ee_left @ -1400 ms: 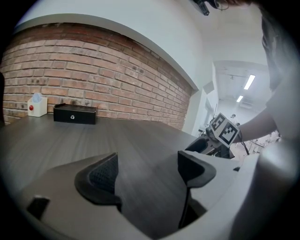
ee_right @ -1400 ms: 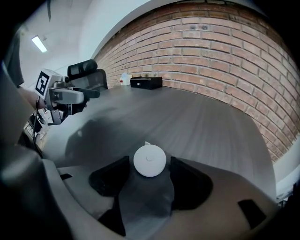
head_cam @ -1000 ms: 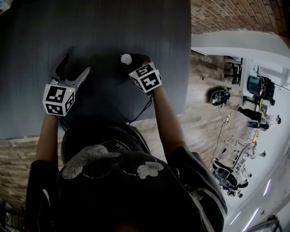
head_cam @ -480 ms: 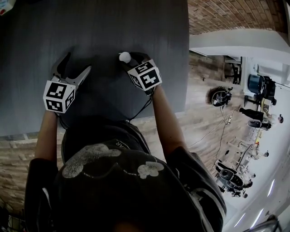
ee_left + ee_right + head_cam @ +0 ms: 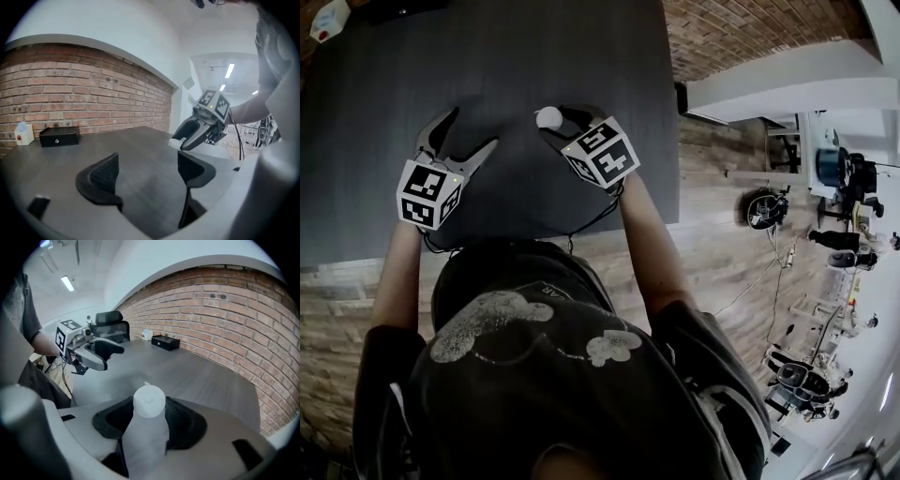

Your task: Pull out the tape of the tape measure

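At the centre of the head view, the right tongs (image 5: pixel 555 117) clamp a white tape measure (image 5: pixel 149 401) (round-faced) over the dark surface (image 5: pixel 534 56); left tongs (image 5: pixel 472 131) gape apart, empty.

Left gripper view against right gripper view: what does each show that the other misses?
Only the left gripper view: the right gripper seen whole, marker cube included. Only the right gripper view: the left gripper seen whole, a black chair, and the white tape measure end-on in its own jaws. Both: the table, brick wall and black box.
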`<control>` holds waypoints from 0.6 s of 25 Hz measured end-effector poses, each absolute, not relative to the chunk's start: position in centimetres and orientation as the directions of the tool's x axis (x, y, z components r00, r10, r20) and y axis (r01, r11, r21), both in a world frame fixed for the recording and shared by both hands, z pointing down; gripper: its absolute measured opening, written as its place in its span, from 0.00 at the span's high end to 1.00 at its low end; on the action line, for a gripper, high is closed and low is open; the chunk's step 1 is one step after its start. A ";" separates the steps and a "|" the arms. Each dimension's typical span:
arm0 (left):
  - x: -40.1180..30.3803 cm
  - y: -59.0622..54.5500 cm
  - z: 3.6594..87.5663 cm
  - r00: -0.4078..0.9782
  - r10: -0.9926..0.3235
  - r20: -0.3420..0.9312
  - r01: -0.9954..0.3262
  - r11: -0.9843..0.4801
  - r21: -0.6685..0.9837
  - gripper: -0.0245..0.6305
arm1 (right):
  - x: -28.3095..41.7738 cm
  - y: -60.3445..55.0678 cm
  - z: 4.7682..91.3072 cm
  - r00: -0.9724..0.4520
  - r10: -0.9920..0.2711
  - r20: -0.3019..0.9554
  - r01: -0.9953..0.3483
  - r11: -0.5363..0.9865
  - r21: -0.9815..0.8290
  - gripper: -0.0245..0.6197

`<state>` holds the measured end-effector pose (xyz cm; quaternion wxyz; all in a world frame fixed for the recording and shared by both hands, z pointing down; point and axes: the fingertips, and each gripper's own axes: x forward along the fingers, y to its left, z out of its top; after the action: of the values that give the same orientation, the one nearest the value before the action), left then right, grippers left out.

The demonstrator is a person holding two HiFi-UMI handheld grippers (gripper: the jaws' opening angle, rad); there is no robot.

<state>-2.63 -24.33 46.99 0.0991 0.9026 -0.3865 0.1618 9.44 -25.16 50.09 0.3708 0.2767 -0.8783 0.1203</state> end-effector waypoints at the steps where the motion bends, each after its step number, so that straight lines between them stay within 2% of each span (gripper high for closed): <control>1: -2.1 -23.9 46.5 0.657 -0.660 0.363 -0.720 -0.692 0.044 0.37 | 9.4 -24.6 49.5 -0.581 -0.393 0.713 -0.559 0.829 0.001 0.60; 15: 4.8 -18.8 42.3 0.726 -0.593 0.348 -0.609 -0.790 -0.074 0.37 | 9.4 -17.0 44.0 -0.658 -0.286 0.696 -0.314 0.945 0.091 0.60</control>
<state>4.84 -18.77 42.31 0.0224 0.9288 -0.3236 0.1793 9.36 -17.01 43.99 0.3790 0.1648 -0.9104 0.0188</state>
